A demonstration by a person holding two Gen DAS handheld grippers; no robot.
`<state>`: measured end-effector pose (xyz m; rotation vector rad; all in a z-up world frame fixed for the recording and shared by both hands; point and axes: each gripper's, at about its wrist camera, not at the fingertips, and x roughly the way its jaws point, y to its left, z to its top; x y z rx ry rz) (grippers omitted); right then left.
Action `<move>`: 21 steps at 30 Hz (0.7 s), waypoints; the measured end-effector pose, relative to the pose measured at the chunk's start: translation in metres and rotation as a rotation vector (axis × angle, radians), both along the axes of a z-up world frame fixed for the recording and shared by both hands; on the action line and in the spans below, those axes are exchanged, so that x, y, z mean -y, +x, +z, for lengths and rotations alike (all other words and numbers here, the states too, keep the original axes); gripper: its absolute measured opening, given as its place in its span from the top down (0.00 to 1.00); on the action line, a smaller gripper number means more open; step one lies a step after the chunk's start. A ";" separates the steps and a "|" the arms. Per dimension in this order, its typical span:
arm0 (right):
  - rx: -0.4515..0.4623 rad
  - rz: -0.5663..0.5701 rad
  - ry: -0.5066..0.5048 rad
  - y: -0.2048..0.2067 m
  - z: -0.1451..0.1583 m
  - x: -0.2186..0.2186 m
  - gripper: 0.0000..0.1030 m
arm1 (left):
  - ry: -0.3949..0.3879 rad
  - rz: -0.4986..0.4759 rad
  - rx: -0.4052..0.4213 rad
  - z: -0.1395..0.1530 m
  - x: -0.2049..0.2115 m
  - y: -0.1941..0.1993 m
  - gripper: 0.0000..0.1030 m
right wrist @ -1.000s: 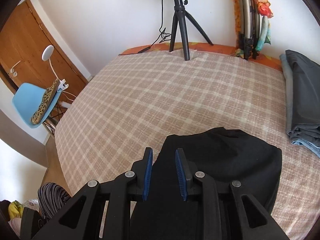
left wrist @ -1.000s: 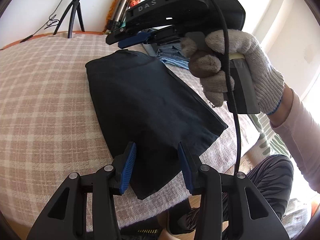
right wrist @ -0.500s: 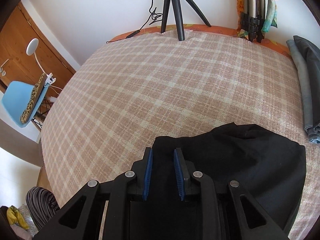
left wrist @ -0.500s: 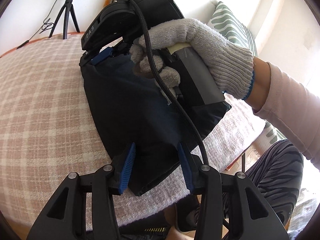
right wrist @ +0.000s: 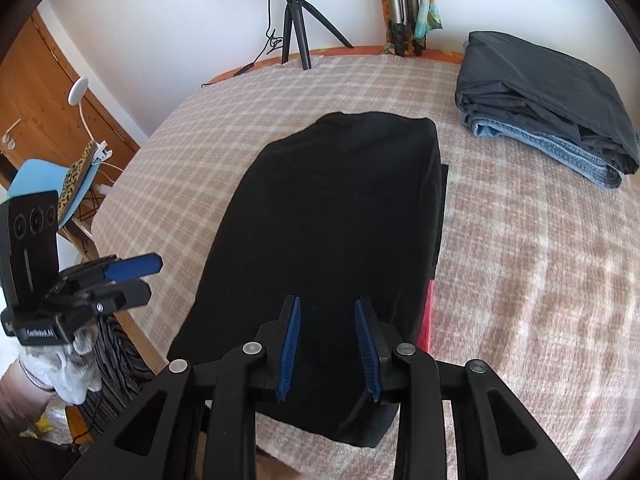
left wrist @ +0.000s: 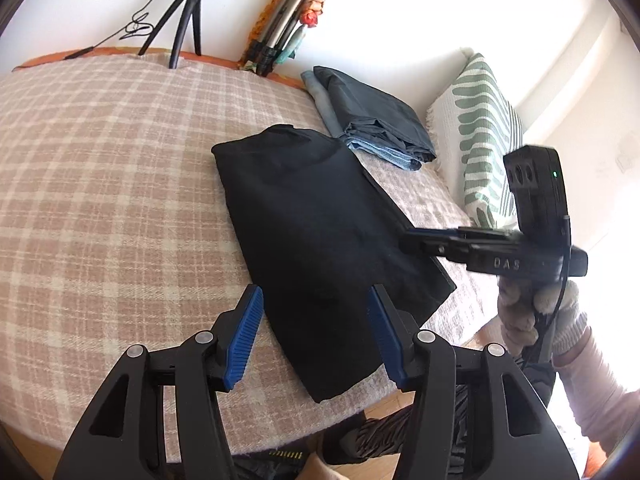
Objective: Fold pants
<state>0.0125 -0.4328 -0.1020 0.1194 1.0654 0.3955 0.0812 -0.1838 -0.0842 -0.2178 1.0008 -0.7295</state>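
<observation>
The black pants [left wrist: 320, 232] lie folded into a long flat rectangle on the checked beige bedspread [left wrist: 100, 184]; they also show in the right wrist view [right wrist: 332, 232]. My left gripper [left wrist: 316, 320] is open and empty, hovering over the near end of the pants. My right gripper [right wrist: 328, 340] is open and empty above the pants' near edge. Each gripper shows in the other's view, held in a gloved hand: the right one [left wrist: 416, 240] at the pants' right side, the left one [right wrist: 120, 276] off the bed's left edge.
A stack of folded dark grey and blue denim garments [right wrist: 548, 100] lies at the far right of the bed. A ring-light tripod [right wrist: 296, 28] stands at the far edge. A green-striped pillow [left wrist: 484, 136] sits right. A blue chair [right wrist: 48, 192] stands left of the bed.
My right gripper has let go of the pants, opened and pulled back from the far end to the near right side. The pants now lie flat. My left gripper drew back slightly.
</observation>
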 end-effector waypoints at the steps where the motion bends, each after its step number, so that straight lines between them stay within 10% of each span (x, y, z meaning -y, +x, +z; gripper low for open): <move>1: -0.005 0.003 -0.033 -0.004 -0.005 0.000 0.73 | -0.010 0.008 -0.021 -0.003 0.000 0.004 0.48; 10: -0.048 0.011 -0.039 -0.014 -0.013 0.013 0.73 | -0.006 0.060 -0.109 -0.024 0.002 0.024 0.48; 21: -0.083 -0.130 0.237 0.037 -0.024 0.066 0.45 | -0.043 0.064 -0.195 -0.036 0.011 0.048 0.48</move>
